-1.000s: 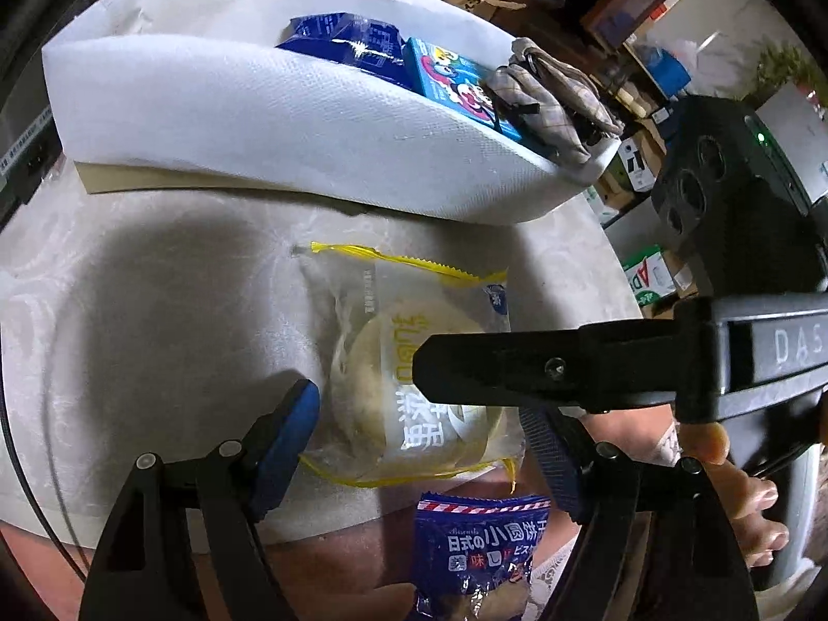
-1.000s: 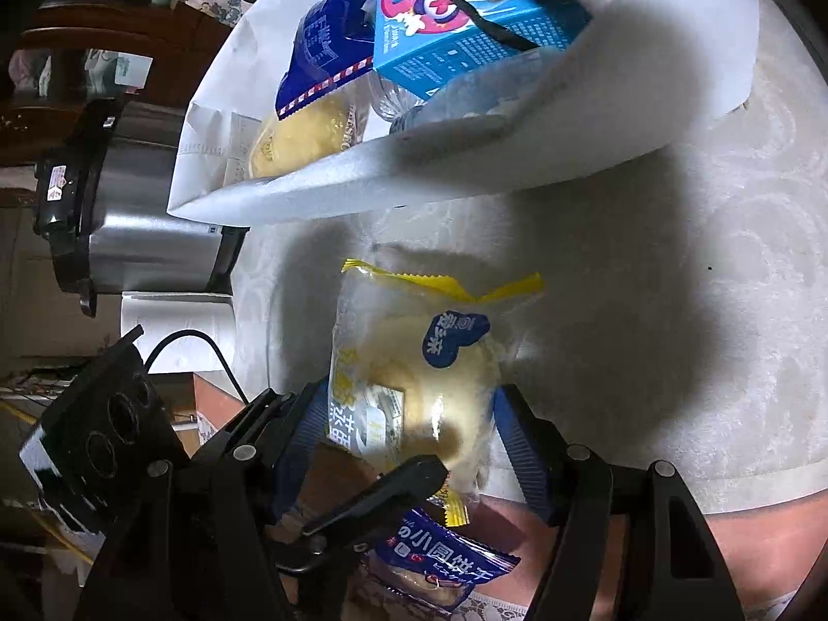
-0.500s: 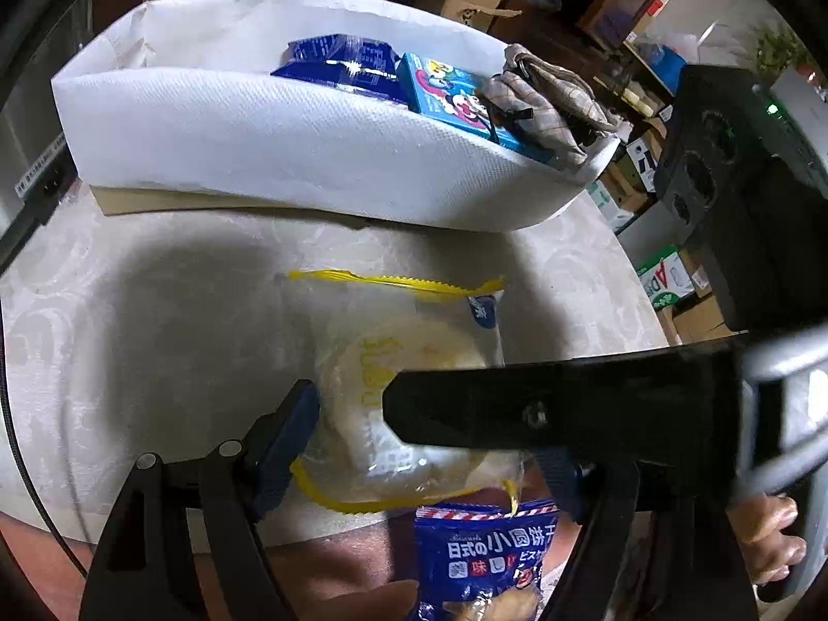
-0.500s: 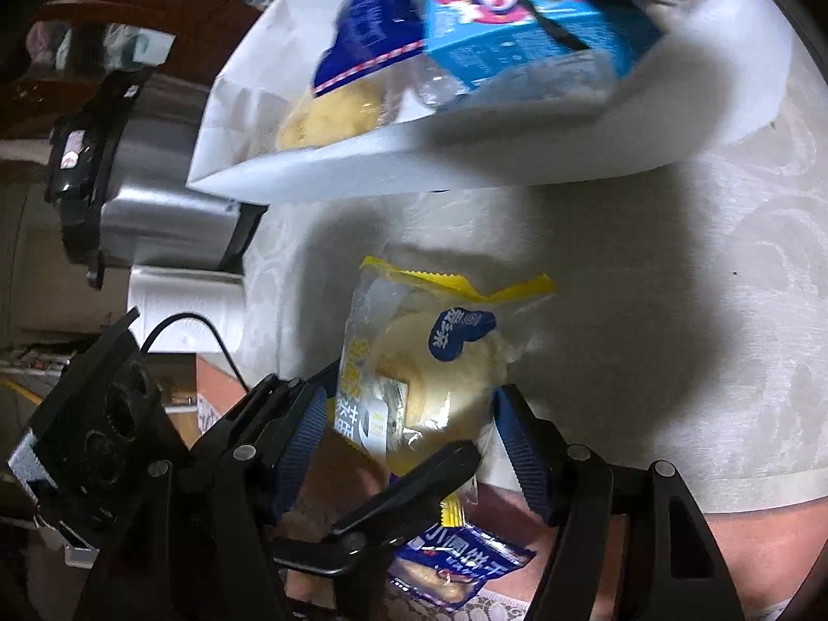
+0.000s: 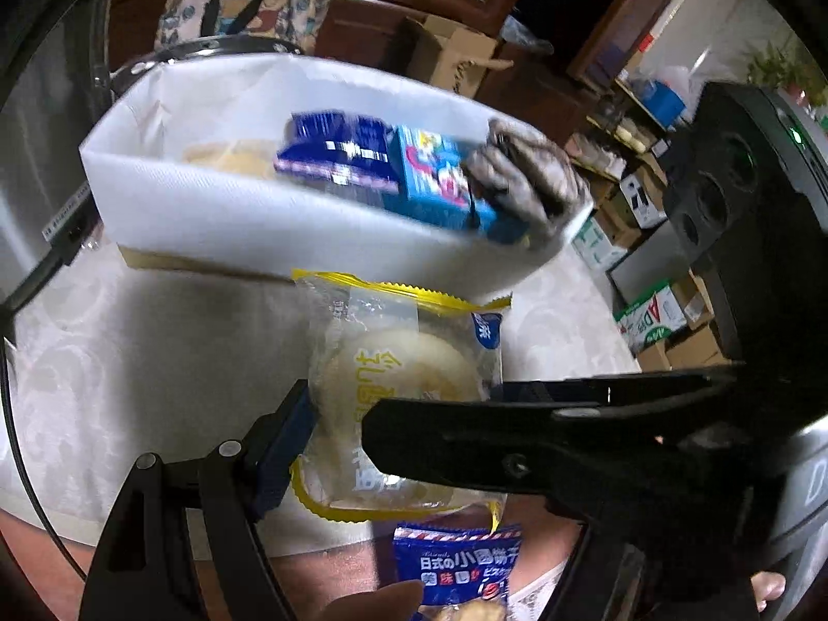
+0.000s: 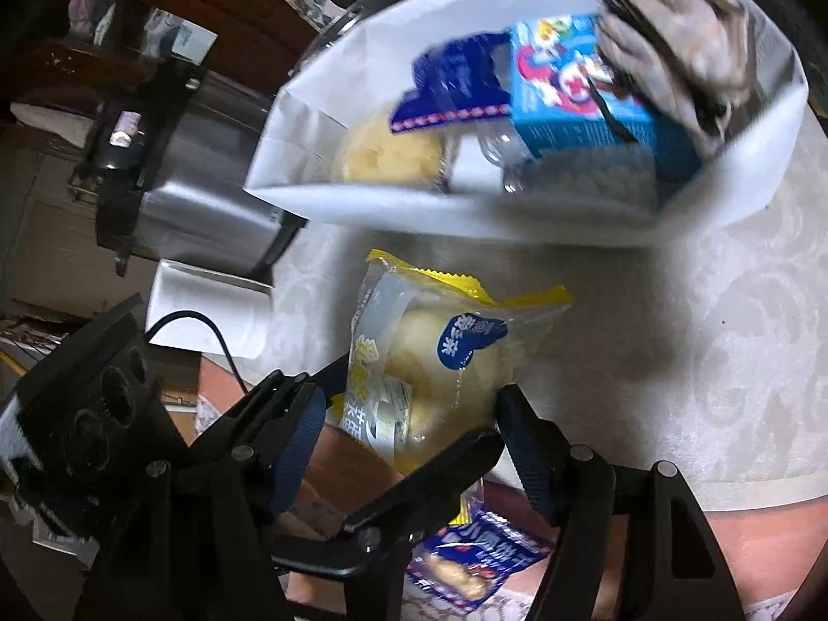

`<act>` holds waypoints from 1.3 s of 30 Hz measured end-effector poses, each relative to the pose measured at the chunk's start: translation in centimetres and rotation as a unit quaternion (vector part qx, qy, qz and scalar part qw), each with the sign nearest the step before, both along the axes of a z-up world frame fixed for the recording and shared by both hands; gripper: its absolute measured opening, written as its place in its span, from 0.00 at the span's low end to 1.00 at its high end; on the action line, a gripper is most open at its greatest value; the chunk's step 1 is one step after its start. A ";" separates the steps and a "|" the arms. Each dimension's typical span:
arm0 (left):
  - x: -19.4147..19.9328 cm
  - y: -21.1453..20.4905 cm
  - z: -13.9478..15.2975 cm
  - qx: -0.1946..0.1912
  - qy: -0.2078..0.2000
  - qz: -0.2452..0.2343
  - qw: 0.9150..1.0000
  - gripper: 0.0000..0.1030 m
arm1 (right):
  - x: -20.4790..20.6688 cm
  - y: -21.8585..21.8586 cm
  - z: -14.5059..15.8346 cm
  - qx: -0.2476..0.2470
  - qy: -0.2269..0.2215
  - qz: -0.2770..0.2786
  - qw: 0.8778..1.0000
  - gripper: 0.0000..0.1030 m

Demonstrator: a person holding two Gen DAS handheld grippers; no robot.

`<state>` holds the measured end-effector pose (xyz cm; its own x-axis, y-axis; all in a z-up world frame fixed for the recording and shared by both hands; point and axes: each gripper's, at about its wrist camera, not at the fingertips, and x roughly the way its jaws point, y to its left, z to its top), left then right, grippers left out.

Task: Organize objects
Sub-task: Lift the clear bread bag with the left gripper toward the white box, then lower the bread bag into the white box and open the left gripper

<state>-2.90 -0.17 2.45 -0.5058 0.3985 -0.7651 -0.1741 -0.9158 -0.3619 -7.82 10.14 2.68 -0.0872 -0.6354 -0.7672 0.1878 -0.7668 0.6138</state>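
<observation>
A clear bun packet with yellow edges (image 5: 403, 393) (image 6: 429, 372) is held up off the table, just short of a white bin (image 5: 248, 217) (image 6: 466, 207). Both grippers pinch it: my left gripper (image 5: 398, 414) and my right gripper (image 6: 414, 429) are each shut on its sides. The bin holds a blue snack packet (image 5: 336, 150) (image 6: 455, 88), a light-blue carton (image 5: 440, 181) (image 6: 585, 98), a grey cloth (image 5: 528, 176) (image 6: 673, 46) and another bun (image 6: 388, 155).
A blue biscuit packet (image 5: 455, 569) (image 6: 466, 553) lies below the table edge. A steel pot (image 6: 171, 171) stands left of the bin. The white tablecloth (image 5: 155, 372) (image 6: 698, 336) spreads around. Boxes and furniture crowd the background.
The bun packet has risen off the table toward the bin, held by both grippers. The bin's inside now shows more.
</observation>
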 end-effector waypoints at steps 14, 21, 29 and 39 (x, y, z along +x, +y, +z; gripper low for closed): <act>-3.9 -0.7 9.3 0.017 0.032 0.026 0.999 0.75 | -3.5 0.3 10.3 -0.043 0.046 -0.025 0.998 0.67; -6.8 -2.9 9.2 0.053 -0.002 0.043 0.998 0.75 | -6.7 1.0 11.4 -0.146 0.040 -0.031 0.988 0.67; -11.3 -7.0 4.3 0.046 -0.009 0.130 0.990 0.74 | -12.2 -2.2 5.1 -0.169 0.057 -0.066 0.982 0.67; -11.3 -5.8 0.9 -0.099 0.050 0.156 0.981 0.63 | -14.4 -4.1 1.0 -0.069 0.094 -0.081 0.990 0.63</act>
